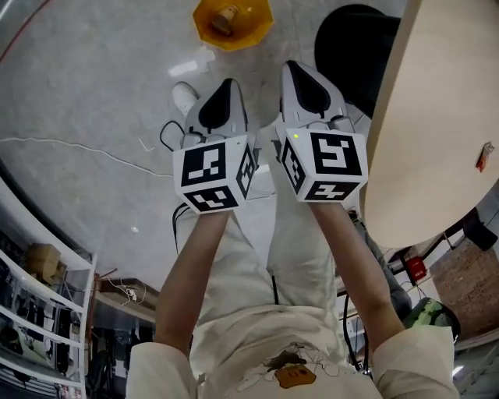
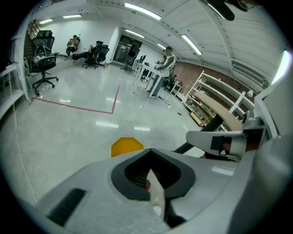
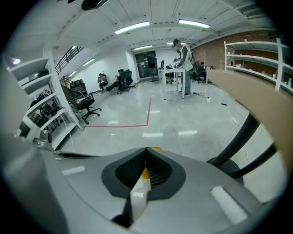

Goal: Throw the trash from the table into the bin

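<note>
In the head view both grippers are held side by side over the floor, pointing away from me toward the yellow bin (image 1: 232, 23), which has a brownish lump inside. My left gripper (image 1: 228, 84) is shut, and its jaws meet at the tips in the left gripper view (image 2: 149, 153). My right gripper (image 1: 293, 68) is also shut, its jaws together (image 3: 145, 151), and I see nothing held in either. The bin (image 2: 127, 146) shows on the floor just beyond the left jaws. A small red scrap (image 1: 485, 156) lies on the pale round table (image 1: 437, 117) at the right.
The table's black base (image 1: 355, 47) stands beside the right gripper. A white cable (image 1: 78, 148) runs over the grey floor at left. Shelving (image 1: 47, 312) is at lower left. Far off are office chairs (image 2: 43, 68) and a standing person (image 3: 185, 68).
</note>
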